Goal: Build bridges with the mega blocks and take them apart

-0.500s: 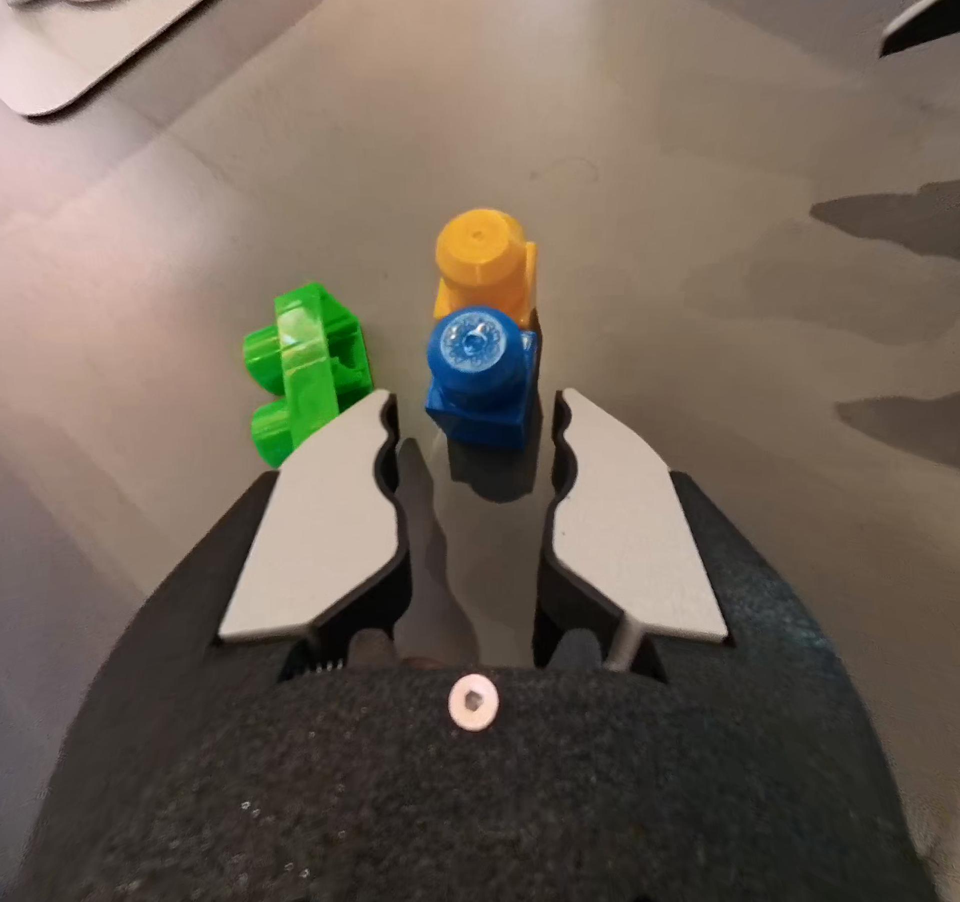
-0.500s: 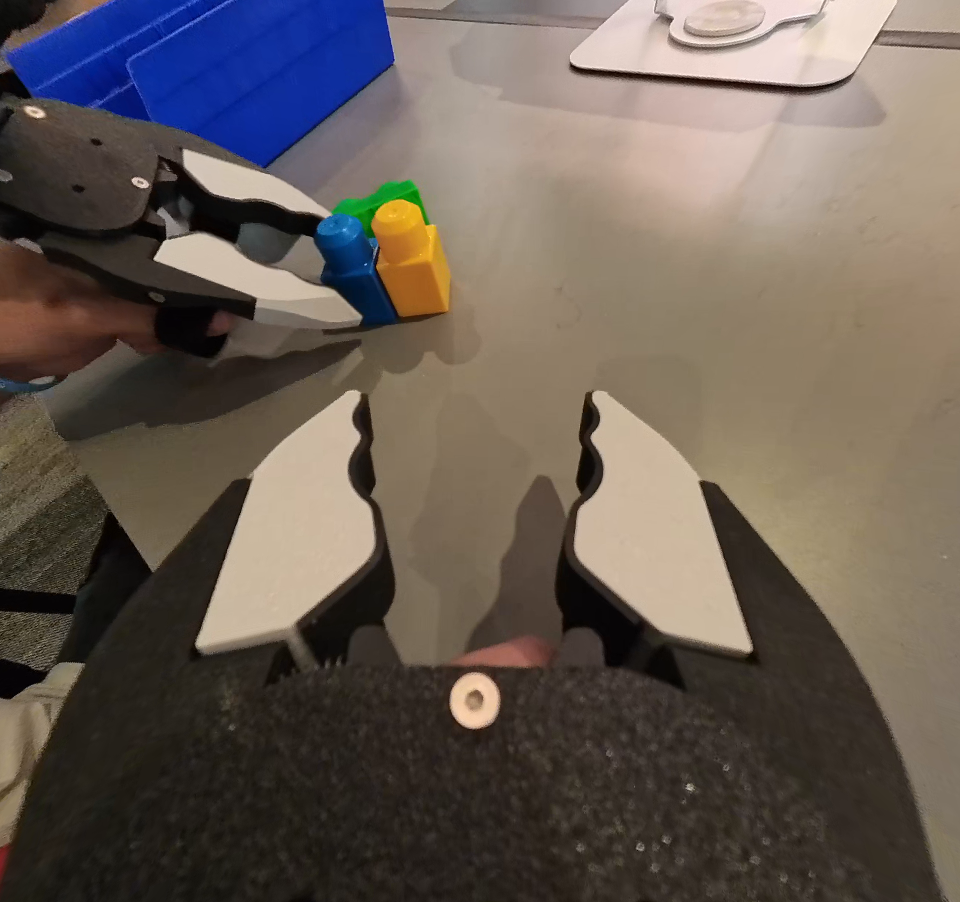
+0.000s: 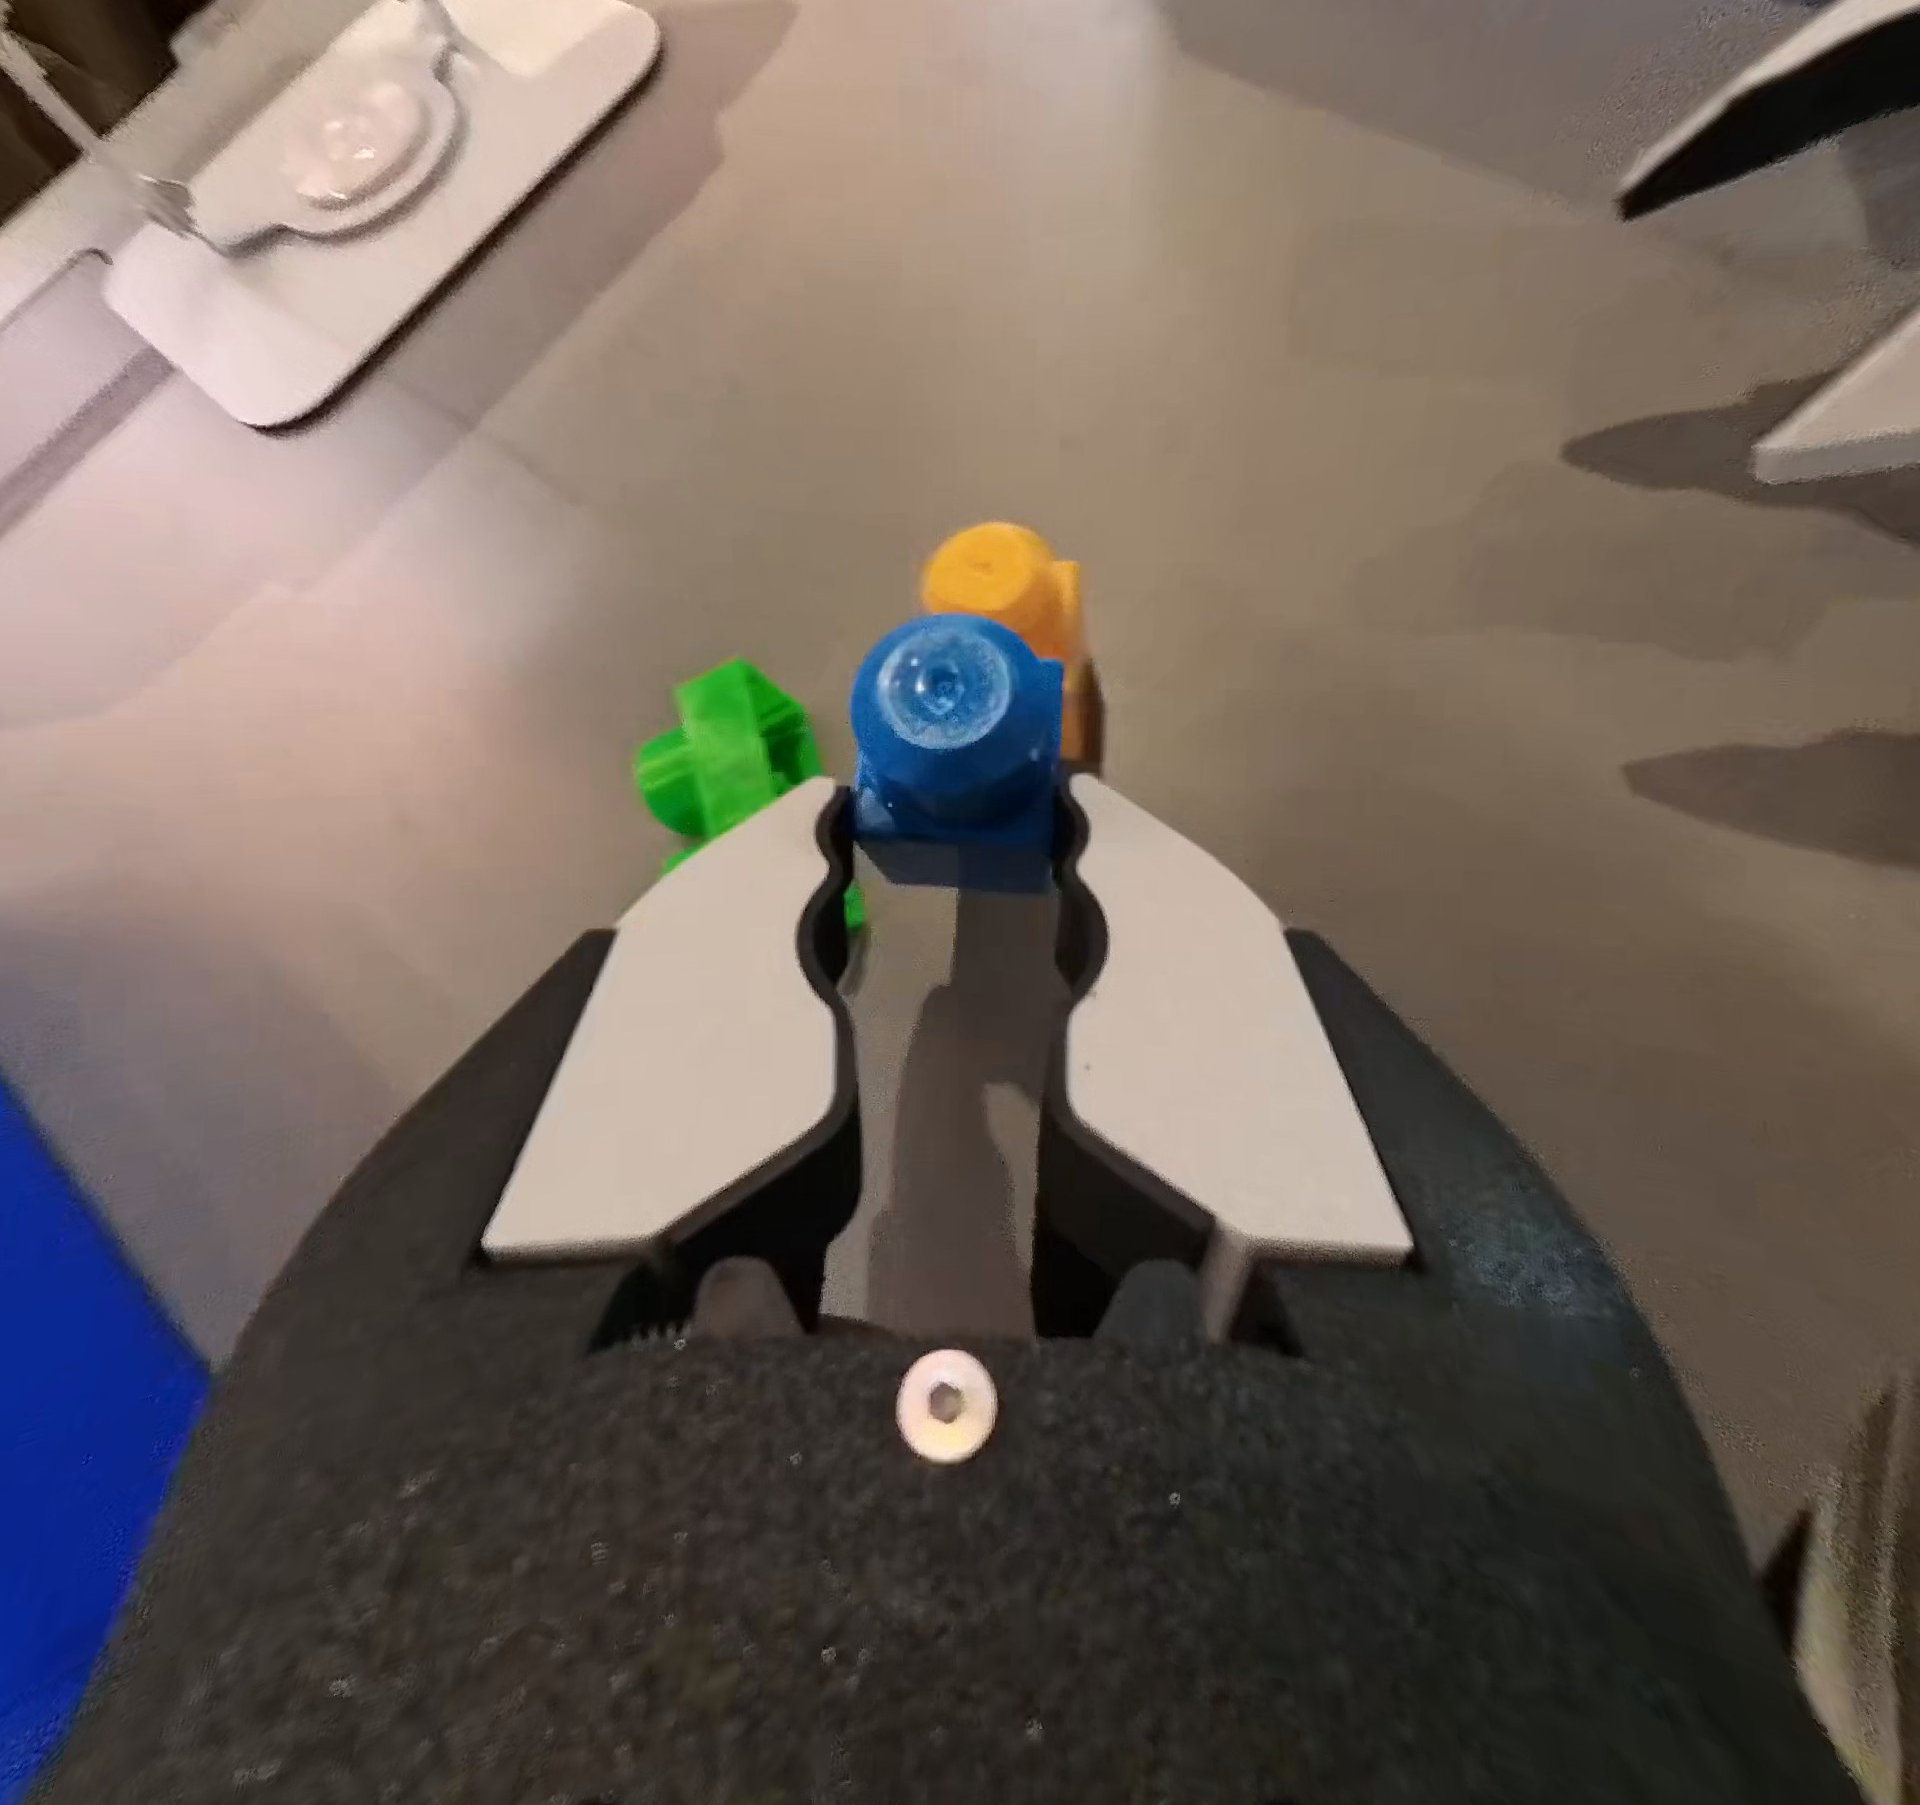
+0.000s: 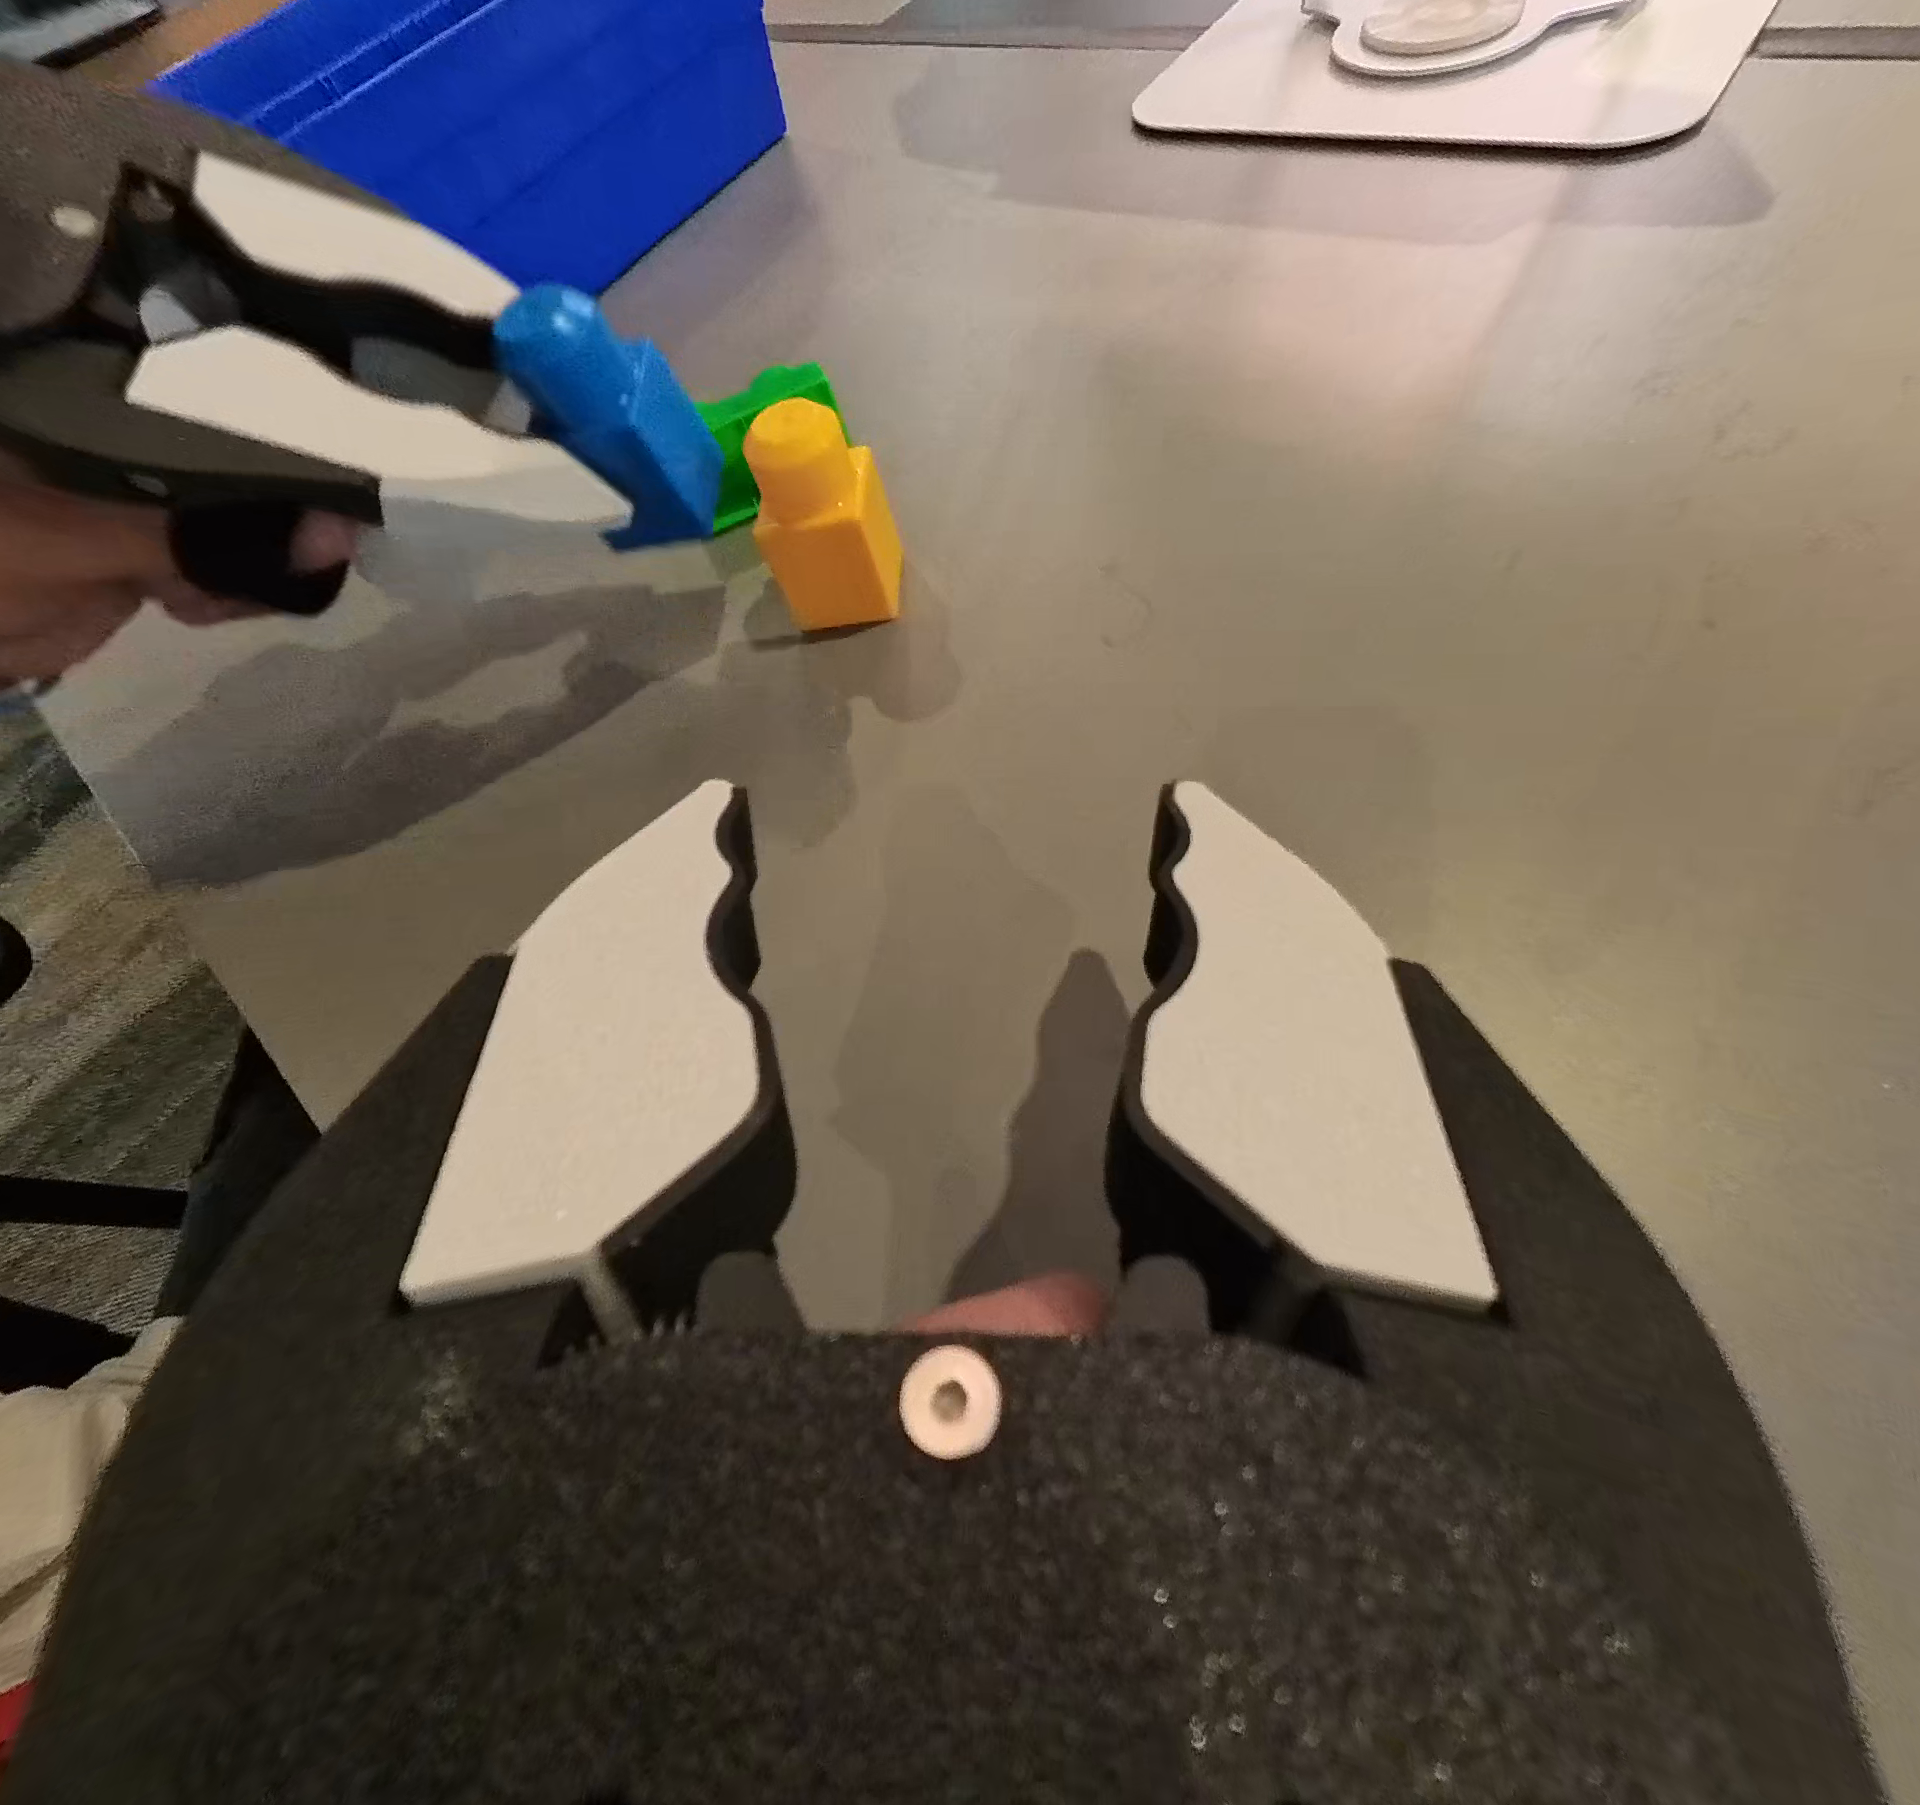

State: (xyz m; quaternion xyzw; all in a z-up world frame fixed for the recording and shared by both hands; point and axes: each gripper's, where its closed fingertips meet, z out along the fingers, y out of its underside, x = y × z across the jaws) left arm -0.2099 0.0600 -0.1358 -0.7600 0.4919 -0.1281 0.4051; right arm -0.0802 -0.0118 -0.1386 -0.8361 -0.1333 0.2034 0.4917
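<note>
Left gripper (image 3: 954, 825) clamps the blue block (image 3: 951, 747), lifted and tilted beside the yellow block (image 4: 828, 529) and green block (image 4: 771, 441); right gripper (image 4: 951, 820) gapes wide, holding nothing.

text: none legible | labels: none | numbers: none

A blue bin (image 4: 540, 72) and a white stand base (image 4: 1455, 62) sit on the grey table (image 4: 1351, 560).
</note>
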